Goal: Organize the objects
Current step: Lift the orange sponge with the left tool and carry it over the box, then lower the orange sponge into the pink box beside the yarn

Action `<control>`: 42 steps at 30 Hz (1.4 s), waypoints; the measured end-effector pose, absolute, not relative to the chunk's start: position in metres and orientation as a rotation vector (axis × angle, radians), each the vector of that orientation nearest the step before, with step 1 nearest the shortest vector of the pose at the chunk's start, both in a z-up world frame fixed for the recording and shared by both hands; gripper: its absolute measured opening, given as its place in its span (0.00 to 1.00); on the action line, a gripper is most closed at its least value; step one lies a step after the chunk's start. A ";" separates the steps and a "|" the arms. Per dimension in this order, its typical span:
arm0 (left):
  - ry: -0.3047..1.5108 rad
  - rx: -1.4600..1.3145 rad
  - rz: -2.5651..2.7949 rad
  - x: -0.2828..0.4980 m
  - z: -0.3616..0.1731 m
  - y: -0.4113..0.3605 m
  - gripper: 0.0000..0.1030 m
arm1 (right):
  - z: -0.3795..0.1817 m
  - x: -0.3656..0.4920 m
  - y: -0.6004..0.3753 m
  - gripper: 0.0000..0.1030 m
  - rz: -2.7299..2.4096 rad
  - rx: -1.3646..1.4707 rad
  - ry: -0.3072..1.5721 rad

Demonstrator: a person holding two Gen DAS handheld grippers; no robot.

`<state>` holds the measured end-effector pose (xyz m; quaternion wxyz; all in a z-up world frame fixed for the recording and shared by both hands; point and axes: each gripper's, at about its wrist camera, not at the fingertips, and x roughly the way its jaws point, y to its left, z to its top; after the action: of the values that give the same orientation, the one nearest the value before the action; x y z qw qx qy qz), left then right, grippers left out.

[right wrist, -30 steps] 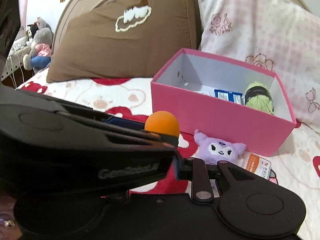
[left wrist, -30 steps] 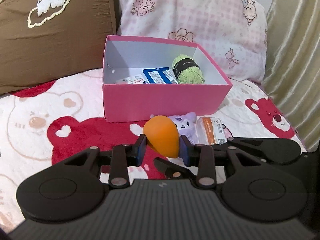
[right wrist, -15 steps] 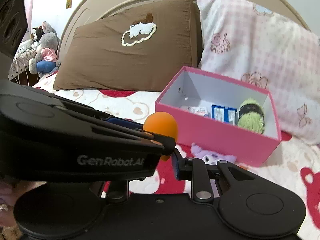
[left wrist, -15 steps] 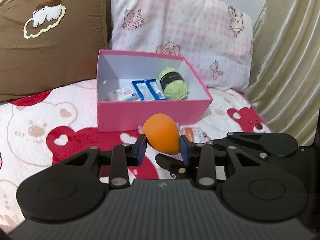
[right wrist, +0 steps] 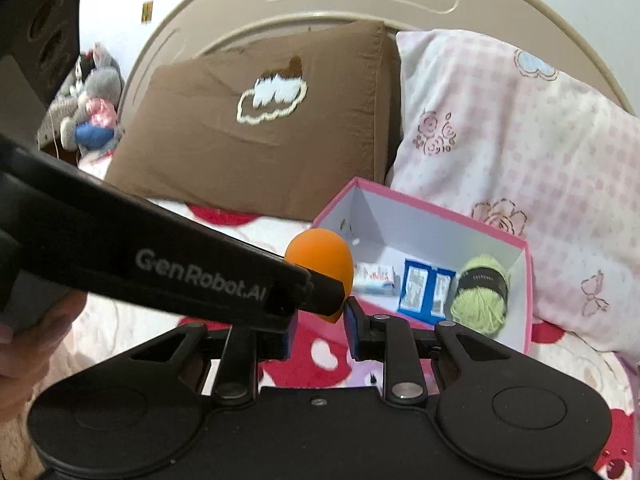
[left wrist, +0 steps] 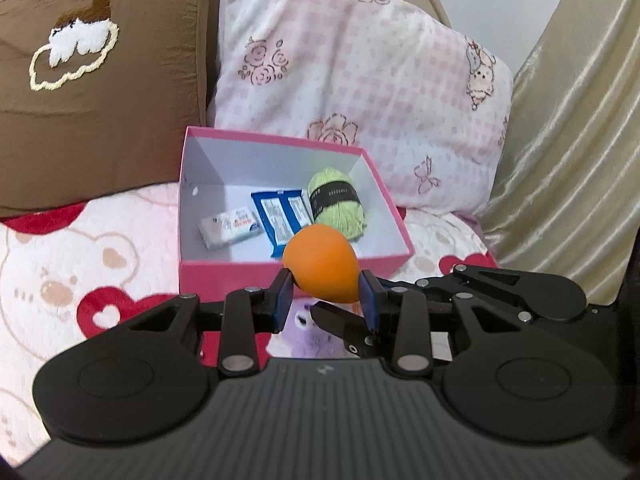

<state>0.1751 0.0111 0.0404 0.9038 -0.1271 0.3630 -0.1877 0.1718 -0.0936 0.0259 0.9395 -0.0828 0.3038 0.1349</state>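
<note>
We find three items already in the pink box (left wrist: 294, 270) at centre frame: green yarn (left wrist: 336, 208), blue packets (left wrist: 282, 212), a white pack (left wrist: 230, 226). The left tool (left wrist: 326, 300) clamps the orange sponge (left wrist: 320, 266) before the box. The right tool (right wrist: 318, 328) is closed, empty. A purple plush (left wrist: 308, 336) remains on the bed.

The pink box (left wrist: 288, 270) stands open on top. Its left and near floor is bare; a white packet (left wrist: 230, 227), blue packets (left wrist: 282, 216) and green yarn (left wrist: 338, 202) fill the middle and right. Pillows (left wrist: 360, 76) stand close behind the box.
</note>
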 end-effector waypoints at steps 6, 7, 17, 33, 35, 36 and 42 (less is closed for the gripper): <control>0.746 -0.245 -0.338 0.210 0.048 0.006 0.33 | 0.031 0.204 -0.105 0.29 0.305 -0.160 0.592; 0.747 -0.241 -0.332 0.216 0.048 0.004 0.33 | 0.031 0.210 -0.107 0.29 0.315 -0.157 0.595; 0.756 -0.286 -0.274 0.288 0.045 0.006 0.33 | 0.034 0.285 -0.127 0.29 0.325 -0.116 0.650; 0.841 -0.320 -0.208 0.377 -0.008 -0.004 0.33 | -0.003 0.373 -0.159 0.28 0.411 0.018 0.784; 0.850 -0.325 -0.206 0.383 -0.015 -0.007 0.33 | -0.011 0.378 -0.164 0.28 0.409 0.034 0.790; 0.857 -0.322 -0.201 0.386 -0.018 -0.008 0.33 | -0.016 0.381 -0.166 0.28 0.407 0.036 0.792; 0.883 -0.307 -0.151 0.403 -0.033 -0.009 0.33 | -0.036 0.403 -0.165 0.28 0.423 0.012 0.829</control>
<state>0.4028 -0.0089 -0.0329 0.8901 -0.1480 0.4250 -0.0726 0.4026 -0.1652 -0.0357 0.8936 0.0059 0.3998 0.2039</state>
